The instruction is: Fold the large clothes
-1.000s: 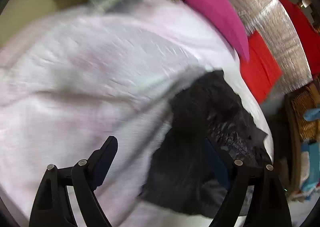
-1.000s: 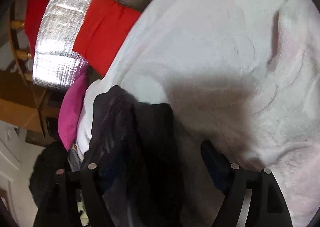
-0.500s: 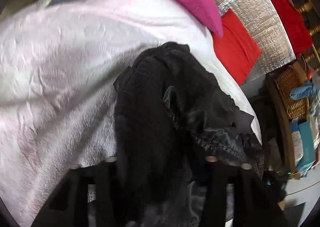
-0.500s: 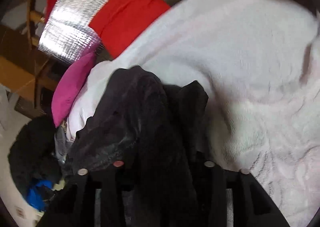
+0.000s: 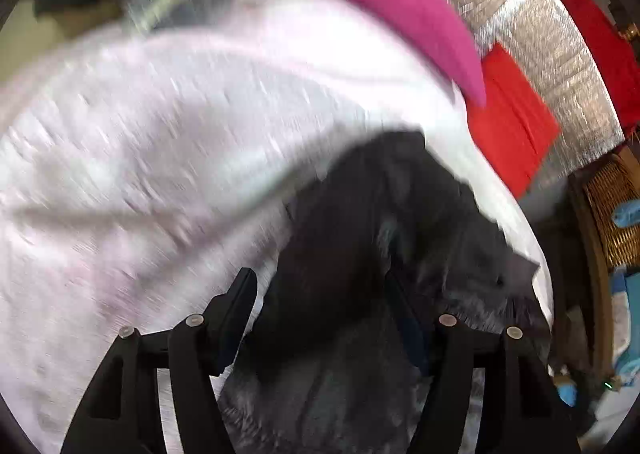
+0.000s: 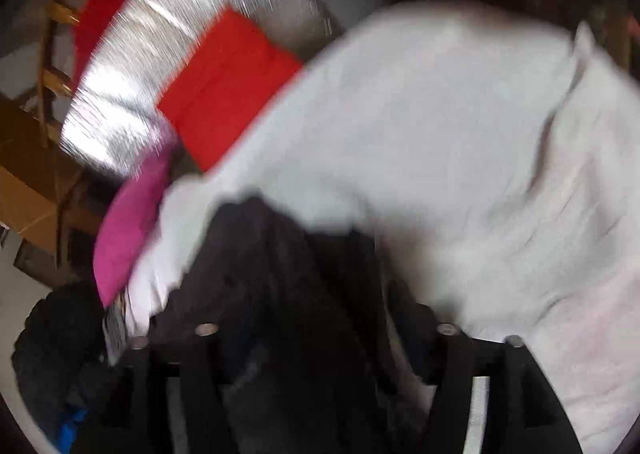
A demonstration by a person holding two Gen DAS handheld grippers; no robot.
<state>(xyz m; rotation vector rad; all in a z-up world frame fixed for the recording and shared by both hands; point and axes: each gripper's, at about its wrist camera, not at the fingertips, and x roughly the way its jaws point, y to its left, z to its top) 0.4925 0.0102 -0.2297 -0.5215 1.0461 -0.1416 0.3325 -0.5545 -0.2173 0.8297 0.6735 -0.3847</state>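
Black garment [image 5: 352, 254] lies bunched on a pale pink-white blanket [image 5: 168, 158] that covers a bed, toward the blanket's right edge in the left wrist view. Both views are motion-blurred.

Left gripper [image 5: 320, 294]: jaws spread wide. The left finger stands clear over the blanket just beside the garment's edge; the right finger is largely hidden against the dark cloth. The garment fills the gap between them and runs down to the near edge of the view. Whether either finger touches the cloth cannot be told.

Right gripper [image 6: 320, 334]: fingers are dark against the black garment [image 6: 280, 274] and blurred. The visible frame suggests a wide spread, with cloth lying across the gap, but the state of the jaws cannot be told with certainty.

Surroundings: a magenta pillow [image 5: 400, 14] sits at the far side of the blanket. A red cushion [image 5: 508, 126] rests against a silver quilted panel [image 5: 540, 42] to the right of the bed. A wicker basket [image 5: 612, 210] stands further right. In the right wrist view, a dark heap of clothes [image 6: 52, 346] lies at the near left, below the pillow.
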